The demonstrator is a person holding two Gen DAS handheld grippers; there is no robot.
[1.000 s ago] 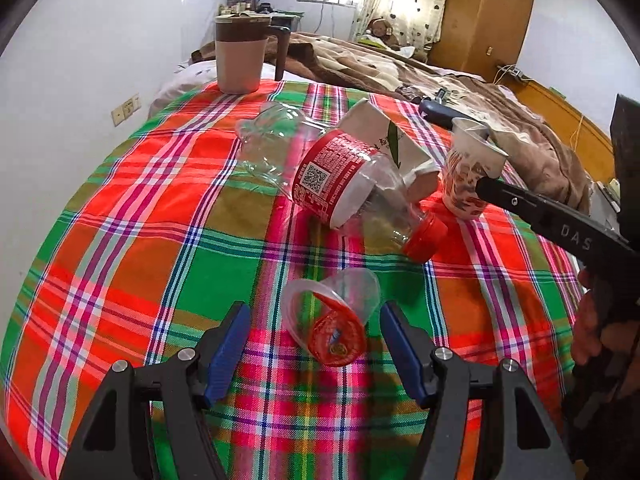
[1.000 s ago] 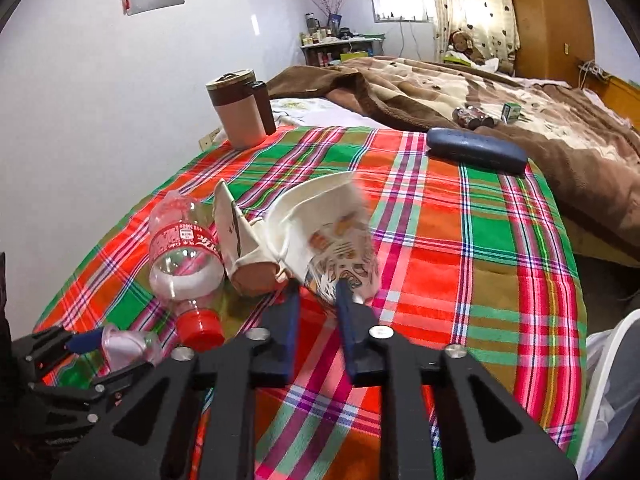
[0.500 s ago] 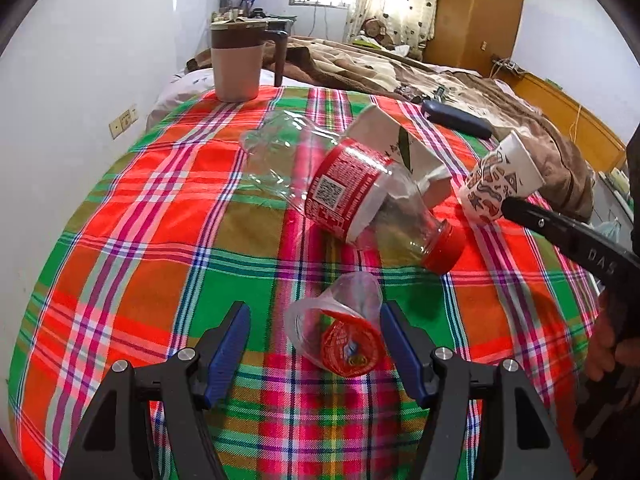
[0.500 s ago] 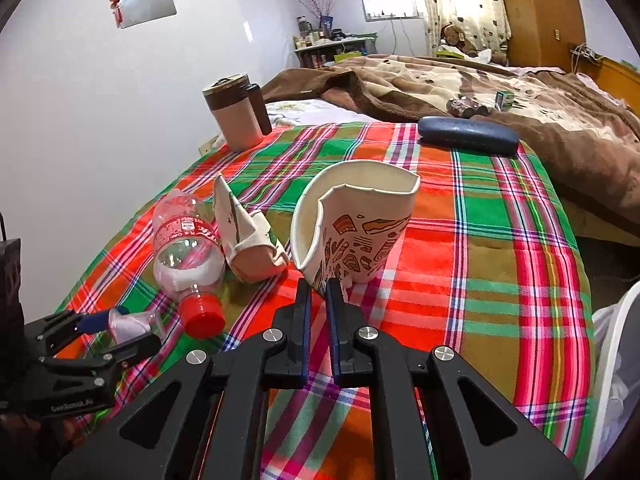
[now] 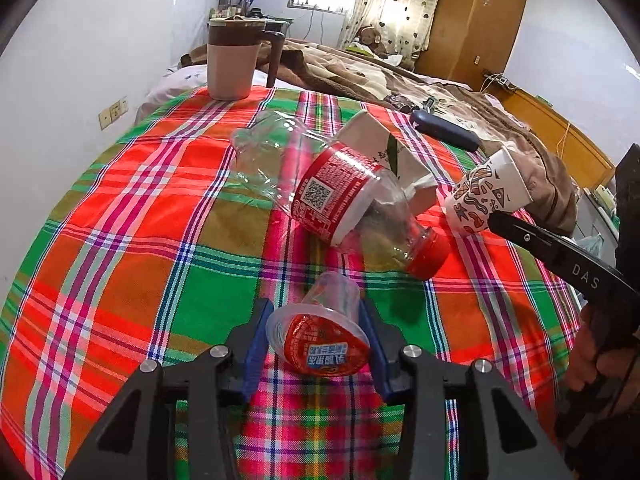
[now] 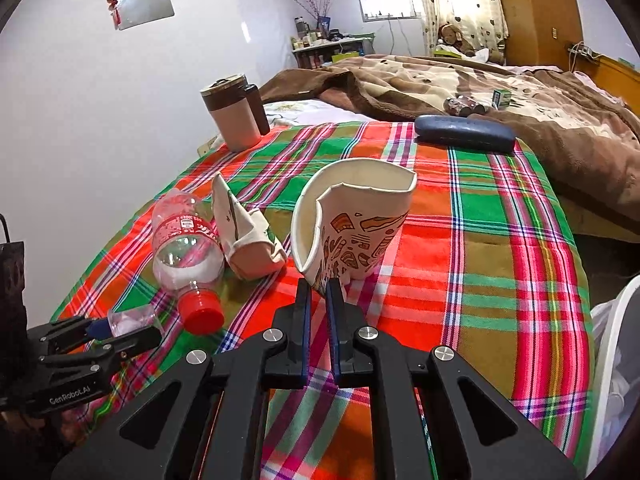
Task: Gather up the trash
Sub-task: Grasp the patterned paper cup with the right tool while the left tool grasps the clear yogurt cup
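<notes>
Two handheld grippers work over a plaid cloth (image 5: 132, 216) in red, green and orange.

Small cup. A clear plastic jelly cup (image 5: 320, 334) with a red printed foil lid lies on its side at the near edge of the cloth, lid toward the camera. The left gripper (image 5: 316, 344) has its blue-padded fingers (image 5: 256, 344) closed in against the cup's two sides, so the cup sits clamped between them. From the right wrist view the same cup (image 6: 128, 320) shows as a pale, translucent shape in that gripper's tips.

Paper cup. A white paper cup (image 6: 352, 232) printed with orange and brown doodles is crumpled, its rim torn and folded inward. The right gripper (image 6: 319, 296) pinches the cup's base, the jaws nearly together with only the paper wall between them; the cup stands upright, mouth up, above the cloth. In the left wrist view it (image 5: 486, 194) hangs at the right, tilted, over the cloth's right part.

Remaining trash. A clear plastic bottle (image 5: 332, 196) with a red label and red cap lies on its side mid-cloth. A flattened beige carton (image 5: 384, 152) lies just behind it, touching it.

Other items. A tan lidded mug (image 5: 232, 64) stands at the far corner; a dark glasses case (image 6: 464, 134) lies at the far edge, beside a brown blanket (image 6: 540, 128).
</notes>
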